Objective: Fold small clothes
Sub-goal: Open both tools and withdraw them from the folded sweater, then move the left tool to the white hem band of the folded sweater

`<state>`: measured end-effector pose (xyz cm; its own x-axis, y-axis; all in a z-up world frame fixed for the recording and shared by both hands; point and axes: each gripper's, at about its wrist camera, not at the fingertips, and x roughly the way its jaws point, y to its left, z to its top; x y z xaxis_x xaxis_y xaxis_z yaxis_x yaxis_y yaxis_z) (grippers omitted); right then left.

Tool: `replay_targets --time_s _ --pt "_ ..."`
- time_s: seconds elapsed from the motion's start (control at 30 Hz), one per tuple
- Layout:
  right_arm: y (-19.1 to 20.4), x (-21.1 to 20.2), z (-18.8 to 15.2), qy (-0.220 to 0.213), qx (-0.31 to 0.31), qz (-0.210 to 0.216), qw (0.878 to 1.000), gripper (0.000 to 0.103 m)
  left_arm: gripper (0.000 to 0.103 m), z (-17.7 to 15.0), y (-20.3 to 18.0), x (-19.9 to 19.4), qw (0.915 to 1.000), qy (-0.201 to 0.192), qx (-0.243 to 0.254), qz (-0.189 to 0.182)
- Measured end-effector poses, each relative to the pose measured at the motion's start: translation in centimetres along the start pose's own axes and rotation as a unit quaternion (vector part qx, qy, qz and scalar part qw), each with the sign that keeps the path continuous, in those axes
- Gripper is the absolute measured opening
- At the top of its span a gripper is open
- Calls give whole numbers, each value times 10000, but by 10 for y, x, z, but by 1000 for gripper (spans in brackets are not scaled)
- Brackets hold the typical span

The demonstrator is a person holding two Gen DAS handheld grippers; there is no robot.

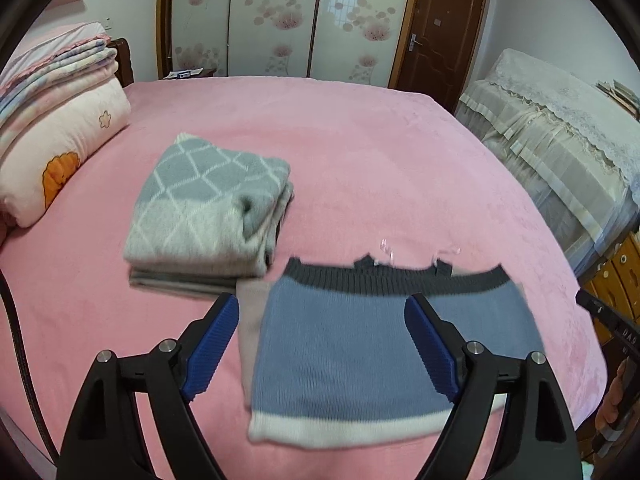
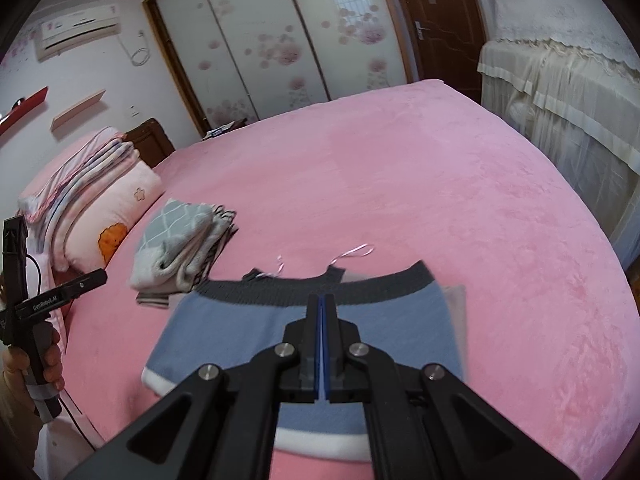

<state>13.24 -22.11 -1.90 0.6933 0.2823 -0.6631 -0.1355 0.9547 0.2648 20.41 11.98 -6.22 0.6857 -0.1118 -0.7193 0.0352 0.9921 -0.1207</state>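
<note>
A small blue knit garment (image 1: 340, 360) with a dark grey band at its far edge and a white band at its near edge lies folded flat on the pink bed (image 1: 360, 160). My left gripper (image 1: 322, 312) is open and empty above its left half, one finger on each side. In the right wrist view the same garment (image 2: 240, 328) lies under my right gripper (image 2: 322, 300), whose jaws are shut together with nothing between them, above the grey band. The left gripper's body (image 2: 24, 308) shows at the left edge there.
A stack of folded grey clothes (image 1: 208, 216) with a white diamond pattern lies just left of the blue garment, also in the right wrist view (image 2: 180, 248). Pillows and folded blankets (image 1: 52, 120) sit at the bed's left. A lace-covered cabinet (image 1: 560, 128) stands to the right.
</note>
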Motion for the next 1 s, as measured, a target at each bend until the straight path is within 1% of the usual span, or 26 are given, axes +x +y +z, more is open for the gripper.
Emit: replay_targets --time_s 0.03,0.07,0.1,0.13,0.2,0.27,0.33,0.4,0.47,0.53,0.6,0.67,0.77,0.83,0.9,1.0 --pt "3 0 -6 11 8 18 10000 0 84 -8 0 2 9999 -3 -8 102" --pt "5 2 -13 33 21 50 10000 0 84 -22 1 4 9995 -49 -32 305" --pt "7 2 -20 44 18 64 10000 0 84 -36 2 8 9990 -81 -79 434" --pt "8 4 -27 42 6 43 10000 0 84 -45 4 11 9986 -82 -114 503" --pt "11 7 -43 56 -63 -95 9999 0 84 -71 9 21 9971 -70 -225 723" --pt "8 10 -57 21 -108 -214 9997 0 76 -98 15 33 9956 9 -294 887" --pt "0 13 -72 -9 -141 -402 9991 0 63 -117 20 46 9947 173 -316 964" --pt "-17 16 -86 7 -17 -499 9988 0 61 -134 27 55 9937 315 -401 996" --pt "-32 16 -97 22 133 -540 9984 0 61 -147 33 58 9934 281 -550 971" --pt "-48 14 -107 22 249 -633 9977 0 61 -153 37 57 9936 173 -636 915" --pt "-61 12 -118 19 343 -744 9966 0 61 -155 36 53 9946 -47 -628 820" --pt "-74 13 -127 77 434 -853 9954 0 61 -155 30 49 9957 -224 -486 753" --pt "-89 16 -135 135 610 -975 9933 0 60 -151 22 50 9969 -353 -297 640" --pt "-96 17 -136 106 715 -1014 9922 0 60 -150 20 56 9969 -303 -258 673" --pt "-100 18 -134 79 731 -1065 9916 0 60 -149 23 62 9966 -229 -340 709" --pt "-103 24 -132 94 688 -1198 9904 0 54 -151 39 72 9953 -43 -627 740"
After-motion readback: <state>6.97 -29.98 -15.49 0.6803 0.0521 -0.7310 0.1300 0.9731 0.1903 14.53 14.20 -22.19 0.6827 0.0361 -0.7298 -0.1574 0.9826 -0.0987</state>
